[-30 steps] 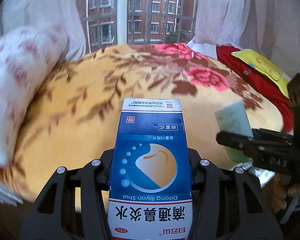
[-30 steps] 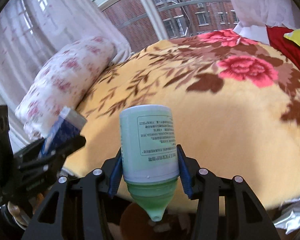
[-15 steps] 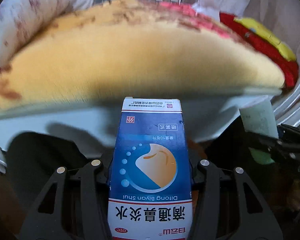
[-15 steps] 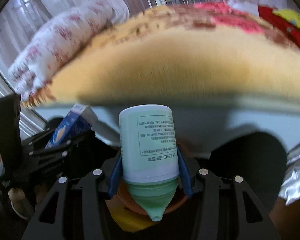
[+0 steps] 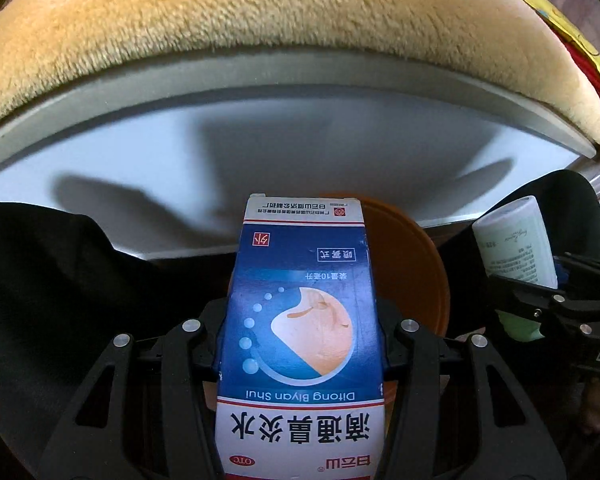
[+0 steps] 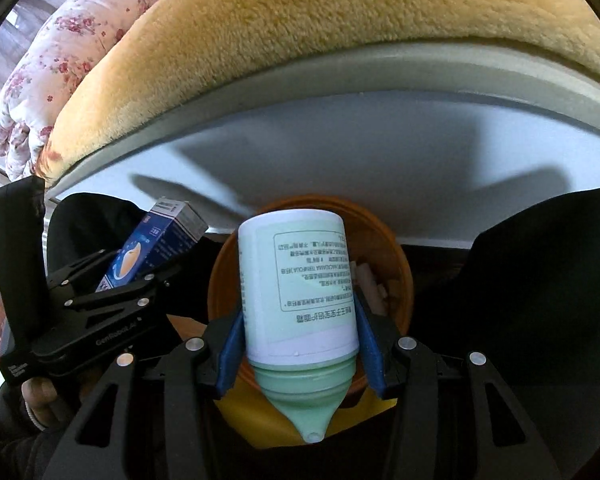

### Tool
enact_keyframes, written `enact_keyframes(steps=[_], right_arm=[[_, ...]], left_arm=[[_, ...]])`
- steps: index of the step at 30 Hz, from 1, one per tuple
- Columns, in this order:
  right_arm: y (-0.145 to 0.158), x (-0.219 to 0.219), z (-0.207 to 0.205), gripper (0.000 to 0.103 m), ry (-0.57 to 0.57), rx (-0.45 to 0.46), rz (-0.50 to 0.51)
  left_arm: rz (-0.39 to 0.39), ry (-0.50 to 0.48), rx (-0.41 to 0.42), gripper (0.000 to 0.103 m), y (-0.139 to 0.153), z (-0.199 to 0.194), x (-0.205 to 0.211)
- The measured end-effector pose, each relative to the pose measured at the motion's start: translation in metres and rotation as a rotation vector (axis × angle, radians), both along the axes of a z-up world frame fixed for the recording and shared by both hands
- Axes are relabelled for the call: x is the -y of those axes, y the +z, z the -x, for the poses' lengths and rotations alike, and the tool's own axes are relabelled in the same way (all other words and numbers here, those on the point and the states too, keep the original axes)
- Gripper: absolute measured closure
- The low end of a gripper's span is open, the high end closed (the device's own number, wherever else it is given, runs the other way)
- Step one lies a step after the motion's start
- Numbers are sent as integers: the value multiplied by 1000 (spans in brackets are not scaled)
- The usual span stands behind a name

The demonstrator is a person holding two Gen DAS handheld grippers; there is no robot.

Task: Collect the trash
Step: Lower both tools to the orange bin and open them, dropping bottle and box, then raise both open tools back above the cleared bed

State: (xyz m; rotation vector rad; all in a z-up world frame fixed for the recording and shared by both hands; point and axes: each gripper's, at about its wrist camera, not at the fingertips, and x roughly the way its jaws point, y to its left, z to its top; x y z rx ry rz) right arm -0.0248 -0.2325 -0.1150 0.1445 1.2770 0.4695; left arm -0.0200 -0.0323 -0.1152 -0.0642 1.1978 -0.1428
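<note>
Left gripper [image 5: 302, 344] clenched on blue box [image 5: 300, 340], right gripper [image 6: 300, 344] clenched on green bottle [image 6: 298, 284], both near orange bin [image 6: 400, 264] below bed edge [image 6: 340, 76].

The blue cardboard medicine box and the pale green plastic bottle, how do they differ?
The blue cardboard medicine box is flat-sided and printed blue and white; the pale green plastic bottle is round with a cone-shaped cap. The left gripper holds the box, the right gripper the bottle. Both are clamped above an orange bin.

Bed [image 5: 300, 128], tan plush blanket [image 5: 260, 12]; floral pillow [image 6: 60, 56], perhaps.
</note>
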Motion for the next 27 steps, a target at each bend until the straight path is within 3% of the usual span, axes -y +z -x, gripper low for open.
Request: enact_keyframes(steps=[4, 5, 7, 15, 18, 20, 21, 23, 27], right_arm=[[-2, 0, -4, 51, -3, -8, 3], [-3, 2, -5, 40, -11, -13, 2], [0, 4, -6, 34, -35, -6, 4], [25, 16, 3, 34, -64, 61, 0], [56, 20, 8, 27, -68, 170, 4], [90, 24, 10, 11, -79, 298, 28], [105, 25, 9, 9, -88, 361, 41], [130, 29, 1, 5, -99, 455, 64], [183, 35, -39, 5, -139, 614, 113]], left_arm=[[-6, 0, -10, 51, -2, 1, 2], [-12, 0, -17, 39, -3, 0, 2], [-16, 3, -14, 27, -2, 1, 3], [-15, 10, 10, 27, 13, 5, 0], [-39, -1, 97, 27, 41, 13, -2], [-82, -20, 190, 26, 70, 19, -5], [-99, -29, 225, 26, 80, 21, -4], [-135, -44, 318, 15, 110, 22, -4], [-34, -15, 417, 12, 159, -2, -17]])
